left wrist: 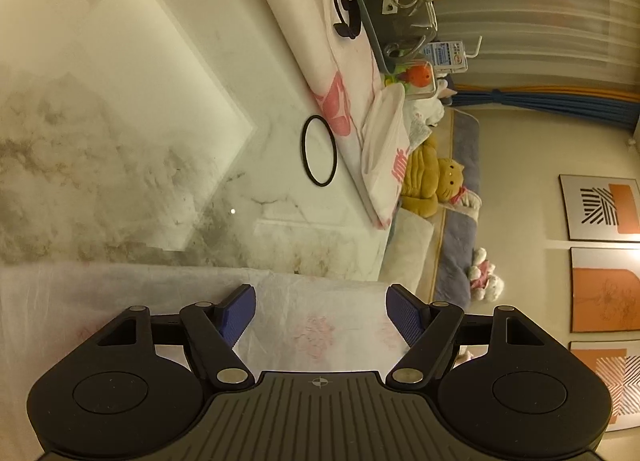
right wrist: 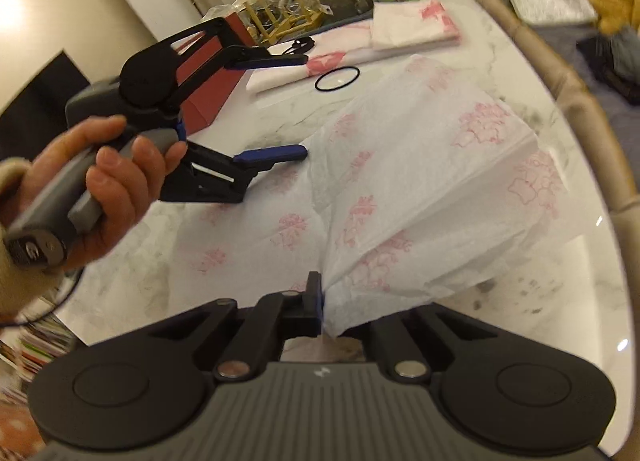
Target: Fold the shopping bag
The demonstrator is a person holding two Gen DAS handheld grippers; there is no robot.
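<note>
Early stage of folding the thin white shopping bag with pink floral print (right wrist: pixel 420 181), which lies crumpled on the marble table (right wrist: pixel 532 293).
Right gripper (right wrist: pixel 320 301) pinches a bag edge, its jaws closed; left gripper (right wrist: pixel 270 105), beyond it, gapes empty above the bag. No crease shows yet.

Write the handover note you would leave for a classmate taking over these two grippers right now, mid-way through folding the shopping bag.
Right gripper: shut on a gathered edge of the shopping bag, which is lifted slightly.
Left gripper: open, fingers above the bag's far side, holding nothing.
The bag is spread out and crumpled on the marble table. Already folded bags lie at the back, near a black ring.
Done: one edge gripped.
Left: probably grip with the left, fold, flatten.
</note>
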